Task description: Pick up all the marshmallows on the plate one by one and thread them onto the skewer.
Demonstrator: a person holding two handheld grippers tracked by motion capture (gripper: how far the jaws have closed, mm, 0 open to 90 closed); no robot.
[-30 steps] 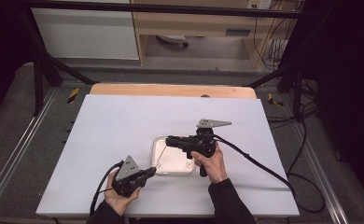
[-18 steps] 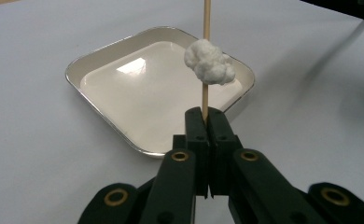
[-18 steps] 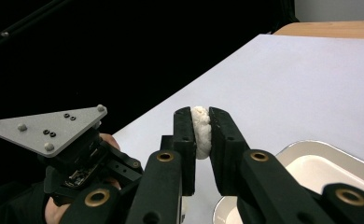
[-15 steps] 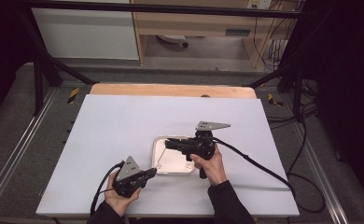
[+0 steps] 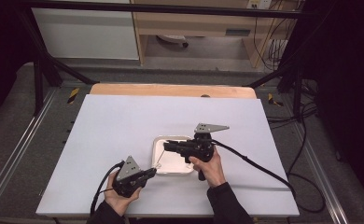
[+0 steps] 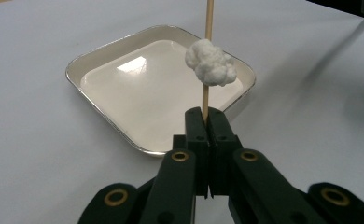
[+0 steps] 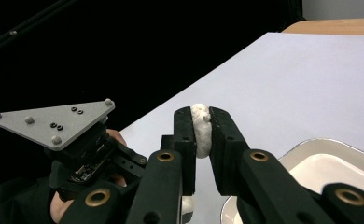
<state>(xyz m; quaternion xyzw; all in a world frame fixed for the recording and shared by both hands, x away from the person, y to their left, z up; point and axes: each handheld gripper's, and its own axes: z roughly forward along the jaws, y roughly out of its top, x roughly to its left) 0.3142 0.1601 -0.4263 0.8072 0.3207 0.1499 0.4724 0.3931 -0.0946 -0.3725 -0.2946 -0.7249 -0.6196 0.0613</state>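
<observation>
A white lump [image 6: 211,64] sits speared on a thin wooden skewer [image 6: 205,95] that stands upright over a white square tray [image 6: 124,88]. My left gripper [image 6: 207,116] is shut on the skewer's lower end. In the high view this gripper [image 5: 153,172] is at the tray's [image 5: 173,171] near left corner. My right gripper [image 5: 165,145] reaches in level from the right above the tray. Its jaws are shut on a second white lump [image 7: 200,128], pinched between the pads of the right gripper [image 7: 202,116]. Beyond them is the left gripper's grey plate [image 7: 54,122].
The tray [image 7: 320,142] lies in the middle of a pale table sheet [image 5: 124,130] with bare room all round. A wooden strip [image 5: 171,90] runs along the far edge. Black cables [image 5: 255,163] trail off to the right and near left.
</observation>
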